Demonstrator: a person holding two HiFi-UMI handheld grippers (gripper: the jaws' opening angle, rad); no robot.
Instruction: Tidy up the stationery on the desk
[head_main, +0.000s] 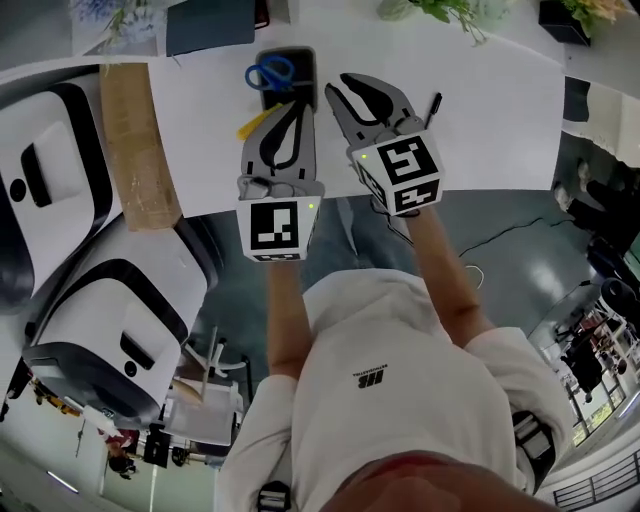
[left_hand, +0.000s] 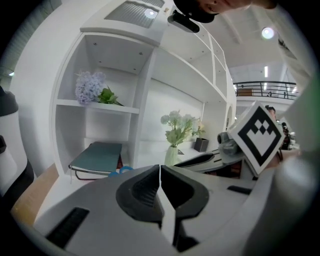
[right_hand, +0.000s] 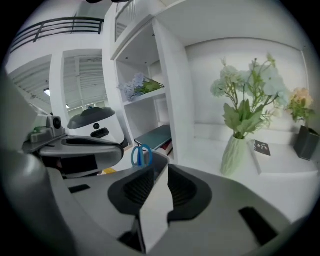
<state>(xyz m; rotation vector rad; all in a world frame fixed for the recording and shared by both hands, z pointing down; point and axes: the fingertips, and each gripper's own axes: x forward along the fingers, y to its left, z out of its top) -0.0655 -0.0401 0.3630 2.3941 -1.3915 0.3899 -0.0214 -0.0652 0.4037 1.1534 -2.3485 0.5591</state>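
A black pen holder (head_main: 285, 70) stands on the white desk (head_main: 500, 120) with blue-handled scissors (head_main: 270, 74) in it. The scissors (right_hand: 141, 155) also show in the right gripper view, just beyond the jaws. A yellow item (head_main: 248, 127) lies left of my left gripper (head_main: 291, 101), whose jaws meet with nothing between them. My right gripper (head_main: 336, 84) hovers beside it, near the holder, its jaws a narrow gap apart, and I see nothing held in them. A black pen (head_main: 433, 107) lies on the desk to its right.
A brown board (head_main: 138, 140) lies at the desk's left end. A dark teal book (head_main: 210, 22) lies at the back, in a shelf (left_hand: 97, 157). A vase of flowers (right_hand: 240, 145) and a small black box (right_hand: 306, 141) stand at the back. White robots (head_main: 60, 180) stand left of the desk.
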